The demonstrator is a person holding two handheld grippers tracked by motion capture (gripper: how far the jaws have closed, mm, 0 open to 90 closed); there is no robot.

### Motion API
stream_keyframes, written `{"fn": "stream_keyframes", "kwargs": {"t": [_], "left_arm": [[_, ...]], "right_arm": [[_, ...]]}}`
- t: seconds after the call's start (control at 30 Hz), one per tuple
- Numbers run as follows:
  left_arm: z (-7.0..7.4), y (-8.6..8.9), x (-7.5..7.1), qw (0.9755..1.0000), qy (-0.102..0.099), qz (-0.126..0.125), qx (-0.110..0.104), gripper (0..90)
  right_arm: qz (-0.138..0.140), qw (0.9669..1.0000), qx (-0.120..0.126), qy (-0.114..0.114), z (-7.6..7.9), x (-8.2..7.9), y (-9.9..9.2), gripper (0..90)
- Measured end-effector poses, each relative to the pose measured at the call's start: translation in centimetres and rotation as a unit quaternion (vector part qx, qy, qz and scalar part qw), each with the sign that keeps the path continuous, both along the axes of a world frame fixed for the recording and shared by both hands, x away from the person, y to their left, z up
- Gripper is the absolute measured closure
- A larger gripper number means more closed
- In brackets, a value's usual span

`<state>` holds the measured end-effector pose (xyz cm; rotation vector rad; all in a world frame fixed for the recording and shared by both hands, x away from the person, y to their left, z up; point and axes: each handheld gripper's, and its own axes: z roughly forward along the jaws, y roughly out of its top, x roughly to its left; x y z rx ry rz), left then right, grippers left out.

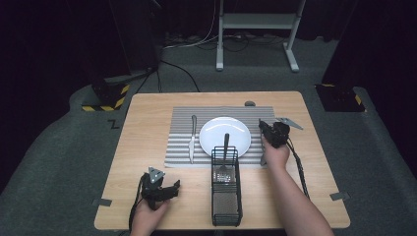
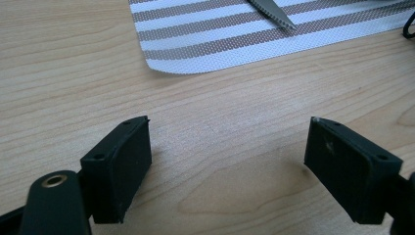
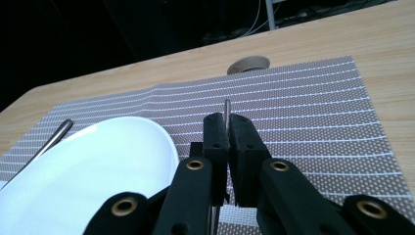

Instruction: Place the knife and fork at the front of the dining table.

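- Far left, the left gripper (image 1: 169,189) rests low on the bare table (image 1: 147,113) near the front edge. Its jaws stand wide with nothing between them, so it reads as parked, waiting.
- Next along, a knife (image 1: 192,139) lies on the left strip of the striped placemat (image 1: 179,147), beside the plate (image 1: 224,133). Its serrated tip pokes into the left gripper view (image 2: 279,13). Laid straight along the plate, it looks like one side of a place setting.
- Centre front, the black wire caddy (image 1: 226,187) stands against the plate's near edge. A utensil handle (image 1: 226,142) leans out over the plate, kept upright and easy to pluck.
- On the right, the right gripper (image 1: 268,129) is over the mat just right of the plate, jaws pinched tight on a thin metal utensil (image 3: 227,111), only its slim end showing above the pads (image 3: 216,132). I can't tell fork from spoon.
- My read: it is held end-on and low so it can go down parallel to the plate, mirroring the knife.
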<state>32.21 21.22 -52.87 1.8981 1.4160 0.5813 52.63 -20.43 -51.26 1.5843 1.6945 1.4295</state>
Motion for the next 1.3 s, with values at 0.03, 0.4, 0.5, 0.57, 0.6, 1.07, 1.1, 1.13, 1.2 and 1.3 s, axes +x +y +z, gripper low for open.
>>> {"fn": "stream_keyframes", "kwargs": {"t": [0.03, 0.4, 0.5, 0.57, 0.6, 1.07, 1.1, 1.13, 1.2, 1.3], "left_arm": [[0.0, 0.0, 0.0, 1.0000, 0.000, -0.001, -0.001, 17.6], [0.0, 0.1, 0.0, 1.0000, 0.000, -0.006, -0.004, 17.6], [0.0, 0.0, 0.0, 1.0000, 0.000, -0.007, -0.004, 17.7], [0.0, 0.0, 0.0, 1.0000, 0.001, -0.008, -0.004, 17.7], [0.0, 0.0, 0.0, 1.0000, 0.001, -0.008, -0.004, 17.7], [0.0, -0.1, 0.0, 0.9999, 0.001, -0.012, 0.000, 17.1], [0.0, -0.1, 0.0, 0.9999, 0.001, -0.013, 0.002, 16.7], [0.0, -0.2, 0.0, 0.9999, 0.001, -0.014, 0.003, 16.2], [0.0, -0.2, 0.0, 0.9998, 0.003, -0.016, 0.007, 15.6], [0.0, -0.2, 0.0, 0.9998, 0.003, -0.017, 0.007, 15.1]], "right_arm": [[0.002, 1.0000, -0.004, 0.002, 0.0, 0.1, 0.1, 86.3], [-0.004, 0.9996, -0.021, -0.017, 0.7, -0.4, 0.5, 73.7], [0.000, 0.9995, -0.019, -0.025, 1.1, -1.1, 0.3, 73.6], [0.005, 0.9988, -0.037, -0.033, 1.4, -1.7, 0.3, 74.0], [0.006, 0.9985, -0.040, -0.037, 1.5, -2.0, 0.2, 74.9], [0.019, 0.9931, -0.093, -0.069, 2.7, -8.3, -2.1, 68.7], [0.021, 0.9924, -0.098, -0.073, 2.8, -8.8, -2.2, 67.4], [0.022, 0.9913, -0.103, -0.079, 2.9, -9.4, -2.2, 66.8], [0.025, 0.9898, -0.106, -0.091, 3.2, -10.6, -2.2, 64.7], [0.031, 0.9891, -0.096, -0.107, 3.5, -12.2, -2.2, 63.5]]}}
